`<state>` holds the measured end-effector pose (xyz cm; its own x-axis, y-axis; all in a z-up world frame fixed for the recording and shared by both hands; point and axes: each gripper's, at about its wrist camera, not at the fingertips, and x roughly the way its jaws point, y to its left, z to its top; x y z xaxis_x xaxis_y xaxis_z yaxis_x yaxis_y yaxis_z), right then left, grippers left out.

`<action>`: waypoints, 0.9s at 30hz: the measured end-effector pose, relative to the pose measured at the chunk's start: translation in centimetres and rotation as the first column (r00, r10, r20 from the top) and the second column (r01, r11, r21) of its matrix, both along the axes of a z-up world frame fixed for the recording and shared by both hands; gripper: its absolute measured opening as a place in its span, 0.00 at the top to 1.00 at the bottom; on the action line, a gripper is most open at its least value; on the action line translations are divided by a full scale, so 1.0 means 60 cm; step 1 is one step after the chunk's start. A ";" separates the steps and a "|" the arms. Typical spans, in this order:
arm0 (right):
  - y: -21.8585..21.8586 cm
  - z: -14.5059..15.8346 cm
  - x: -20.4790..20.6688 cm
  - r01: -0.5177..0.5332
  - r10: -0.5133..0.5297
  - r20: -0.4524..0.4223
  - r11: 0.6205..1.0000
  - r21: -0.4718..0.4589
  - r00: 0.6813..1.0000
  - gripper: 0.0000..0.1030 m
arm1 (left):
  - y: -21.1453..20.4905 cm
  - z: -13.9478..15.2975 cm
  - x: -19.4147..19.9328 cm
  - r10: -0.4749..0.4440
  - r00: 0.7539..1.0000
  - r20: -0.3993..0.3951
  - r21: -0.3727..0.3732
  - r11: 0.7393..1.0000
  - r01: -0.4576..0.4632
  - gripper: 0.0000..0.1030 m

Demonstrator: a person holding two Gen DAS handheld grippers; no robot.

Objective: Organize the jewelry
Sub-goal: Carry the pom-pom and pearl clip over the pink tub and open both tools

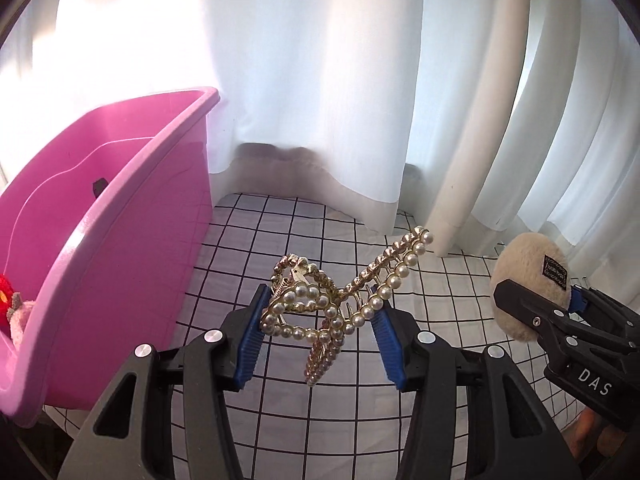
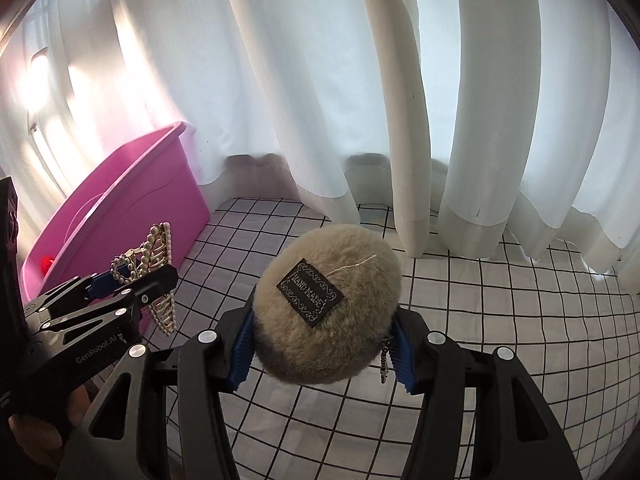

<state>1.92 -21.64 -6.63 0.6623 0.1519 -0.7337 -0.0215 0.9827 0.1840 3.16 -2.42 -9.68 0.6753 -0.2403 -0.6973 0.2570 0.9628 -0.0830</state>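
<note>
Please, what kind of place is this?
Probably a room at home, perhaps a bedroom: white curtains hang before a bright window, a white checked cloth covers the surface, and a pink plastic bin stands beside.

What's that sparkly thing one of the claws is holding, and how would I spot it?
Start at the big pink bin. Just right of it, above the checked cloth, the left gripper clamps a gold hair claw clip, edged with pearls, unlike the beige furry clip alongside.

Bright backlight through the curtain [image 1: 312,80]; glare upper left, fisheye-bent edges.
</note>
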 end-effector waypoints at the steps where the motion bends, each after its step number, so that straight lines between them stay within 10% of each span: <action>1: 0.005 0.011 0.000 -0.010 0.010 0.011 1.000 0.000 1.000 0.48 | 0.004 0.013 -0.003 0.002 1.000 0.005 -0.007 1.000 -0.002 0.53; 14: 0.157 0.155 0.061 -0.248 0.240 0.190 0.969 0.017 0.952 0.48 | 0.173 0.177 -0.013 0.237 0.961 0.141 -0.017 0.971 -0.237 0.53; 27: 0.412 0.162 0.166 -0.491 0.485 0.145 0.871 0.012 0.863 0.48 | 0.372 0.155 0.043 0.516 0.853 0.080 0.075 0.850 -0.521 0.53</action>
<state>11.88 3.06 3.10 0.5851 0.5134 -0.6278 -0.5236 0.8303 0.1910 5.74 19.89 -0.40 0.7217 0.2172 -0.6573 -0.2800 0.9599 0.0098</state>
